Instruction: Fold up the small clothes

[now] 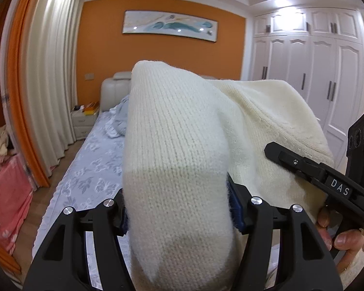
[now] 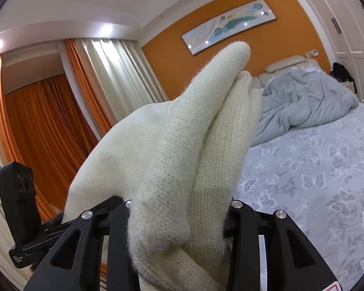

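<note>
Together we held a cream knitted sweater [image 1: 177, 145] aloft above the bed [image 2: 315, 169]; our left gripper [image 1: 177, 208] and right gripper [image 2: 182, 208] each had jaws clenched on thick, fuzzy, bunched folds.

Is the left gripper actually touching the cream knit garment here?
Touching: in the left wrist view the cream knit garment is pinched between the left gripper's fingers.

Black tongs [image 1: 178, 208], silver screws [image 1: 256, 201]
</note>
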Motion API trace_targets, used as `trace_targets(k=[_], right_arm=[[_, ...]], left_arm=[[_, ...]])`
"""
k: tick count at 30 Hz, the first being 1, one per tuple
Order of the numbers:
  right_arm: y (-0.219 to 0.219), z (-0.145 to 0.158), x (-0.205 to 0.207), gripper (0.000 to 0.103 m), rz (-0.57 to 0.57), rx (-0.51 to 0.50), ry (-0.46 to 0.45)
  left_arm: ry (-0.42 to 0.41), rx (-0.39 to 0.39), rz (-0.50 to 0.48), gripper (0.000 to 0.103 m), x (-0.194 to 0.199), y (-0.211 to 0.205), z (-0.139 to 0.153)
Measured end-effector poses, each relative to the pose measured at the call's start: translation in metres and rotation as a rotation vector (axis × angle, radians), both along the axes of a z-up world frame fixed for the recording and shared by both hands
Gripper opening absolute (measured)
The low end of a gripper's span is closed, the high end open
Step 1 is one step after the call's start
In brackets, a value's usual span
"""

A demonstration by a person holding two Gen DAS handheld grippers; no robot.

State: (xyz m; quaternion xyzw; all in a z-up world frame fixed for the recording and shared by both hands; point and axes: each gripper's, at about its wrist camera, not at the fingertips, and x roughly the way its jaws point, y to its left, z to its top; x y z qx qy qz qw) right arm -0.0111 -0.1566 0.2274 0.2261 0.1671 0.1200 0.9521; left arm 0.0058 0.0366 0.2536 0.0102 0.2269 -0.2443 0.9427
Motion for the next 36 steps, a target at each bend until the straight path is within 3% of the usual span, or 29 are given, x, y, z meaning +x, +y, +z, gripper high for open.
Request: trace_targets(k=[10,14,17,19,21,22,24,25,29,33,36], right_arm=[[0.02,-0.056,0.071,0.035,0.043,0.002,0.134],[0.019,-0.106,0.102,0.036,0.058,0.016,0.223],[0.017,-0.172,0.13,0.044,0.102,0.032,0.337],[0.01,-0.241,0.145,0.048,0.063,0.008,0.485],[-0.001,-0.292,0.14,0.048,-0.004,0.003,0.626],[-0.008,-0.308,0.127,0.048,-0.039,0.022,0.644],[-0.02,-0.321,0.098,0.048,-0.047,0.077,0.622],[-0.024,-0.324,0.086,0.048,-0.059,0.09,0.624],[-0.032,-0.338,0.069,0.054,-0.045,0.117,0.659],[-0.029,-0.341,0.082,0.063,-0.045,0.133,0.681],[-0.022,-0.35,0.098,0.065,-0.033,0.124,0.717]], left_arm=[[0.11,0.024,0.06,0.059,0.062,0.026,-0.049],[0.166,0.035,0.076,0.059,0.082,0.029,-0.086],[0.239,0.029,0.086,0.06,0.102,0.034,-0.132],[0.305,0.013,0.096,0.065,0.116,0.038,-0.182],[0.413,-0.001,0.124,0.067,0.133,0.048,-0.248],[0.475,0.011,0.154,0.066,0.137,0.053,-0.276],[0.584,0.059,0.225,0.062,0.135,0.066,-0.325],[0.605,0.046,0.226,0.062,0.129,0.073,-0.336],[0.626,-0.026,0.229,0.068,0.106,0.087,-0.342],[0.635,-0.058,0.248,0.084,0.113,0.08,-0.344],[0.668,-0.088,0.264,0.085,0.118,0.076,-0.354]])
